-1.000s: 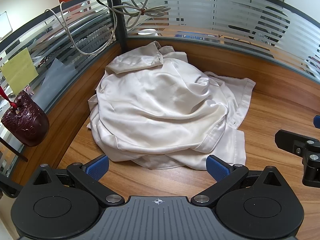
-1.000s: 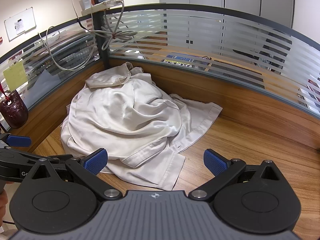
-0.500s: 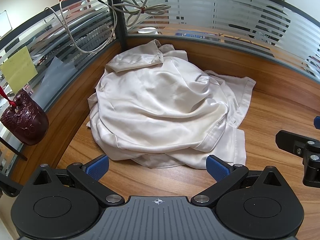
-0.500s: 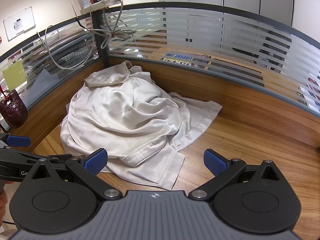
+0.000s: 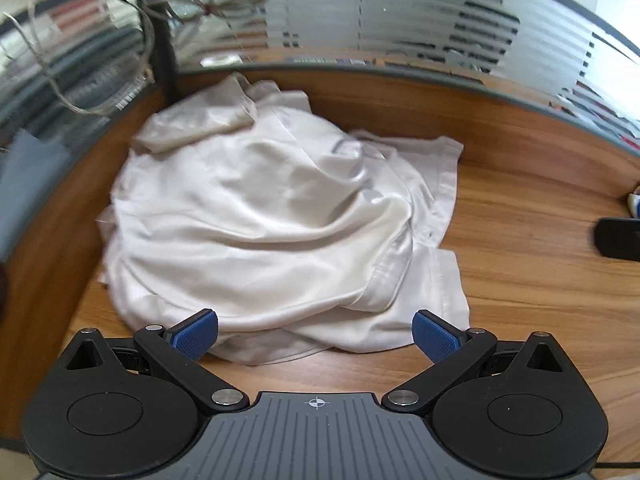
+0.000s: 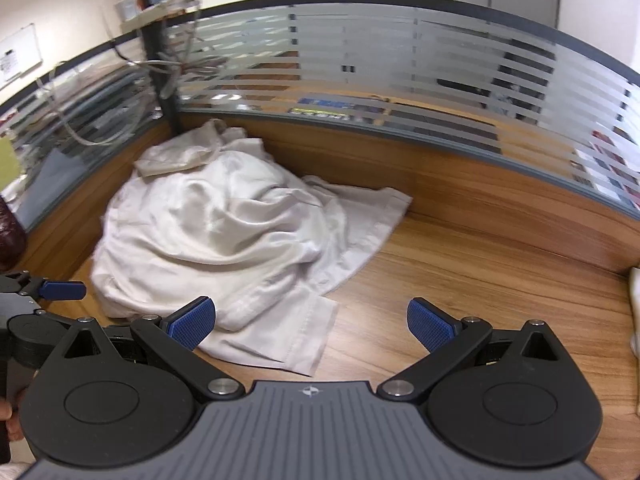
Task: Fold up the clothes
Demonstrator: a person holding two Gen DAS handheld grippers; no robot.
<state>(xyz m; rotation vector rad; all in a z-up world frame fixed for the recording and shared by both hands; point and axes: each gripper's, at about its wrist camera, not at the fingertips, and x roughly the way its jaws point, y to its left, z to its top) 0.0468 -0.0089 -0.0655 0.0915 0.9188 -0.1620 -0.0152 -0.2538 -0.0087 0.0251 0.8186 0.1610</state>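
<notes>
Progress: basically zero so far, judging by how things lie. Nothing looks folded yet.

Shirt: the cream shirt (image 5: 260,216) sits in a crumpled heap on the wooden desk (image 5: 520,248), pushed into the corner where the glass partition (image 6: 400,72) bends. Looks like a satiny button-up; I think I can see a button placket and a hem flap poking out on the right side, but the rest is too bunched to sort out sleeves from body.

Left gripper: the left gripper (image 5: 314,330) has its blue pads spread wide, holding nothing. It hovers right at the near edge of the heap, with the left pad (image 5: 194,334) sitting over the cloth in the picture; can't tell if it actually touches.

Right gripper: the right gripper (image 6: 310,326) is also wide open and empty, lined up over the loose flap at the near right of the pile.

Blur: both views are a bit smeared, so fine detail is shaky.

Left to do: pretty much everything, I'd say. Grab an edge or the shoulders, shake or spread it flat on the desk, then fold the sleeves in and fold the body over.

Watch out: slick fabric like this will probably slide out of a shallow pinch.
</notes>
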